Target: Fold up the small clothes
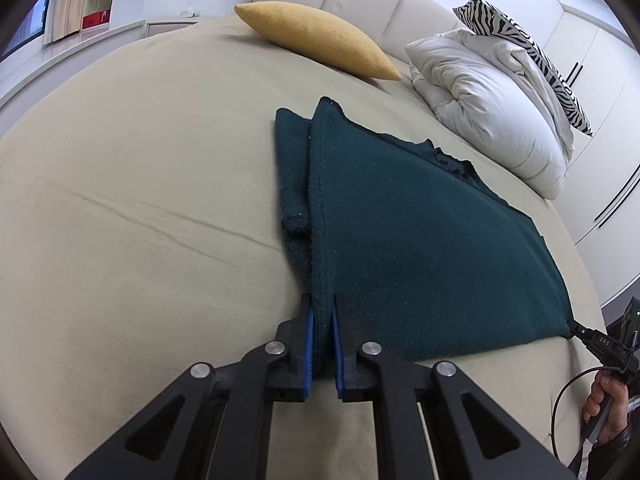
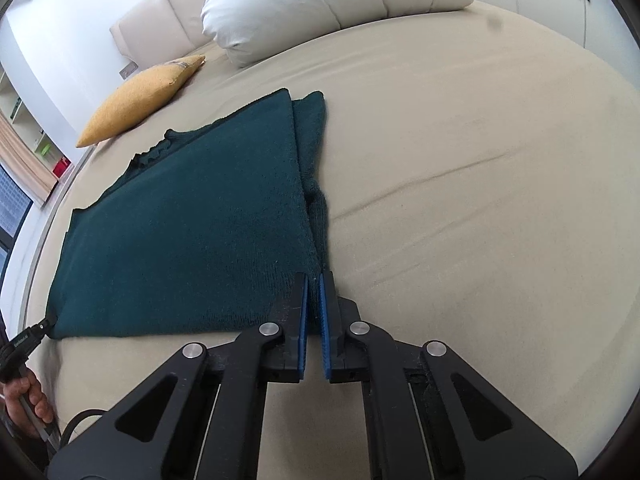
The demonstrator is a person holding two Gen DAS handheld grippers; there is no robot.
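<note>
I have the left gripper [image 1: 322,308] clamped on the near left corner of the dark green sweater [image 1: 420,240], low in the frame's centre. My right gripper [image 2: 314,280] pinches the opposite near corner. The sweater lies flat on the beige bed [image 1: 140,200], its sleeves folded in, below the mustard cushion [image 1: 316,40].

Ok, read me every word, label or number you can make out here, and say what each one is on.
"DAS": white letters on the black right gripper, perhaps part of a longer word.
White lettering on the black left gripper: too small to read.
Pale mark on the red box on the shelf: too blurred to read.
Dark green knitted garment: no label shows.
</note>
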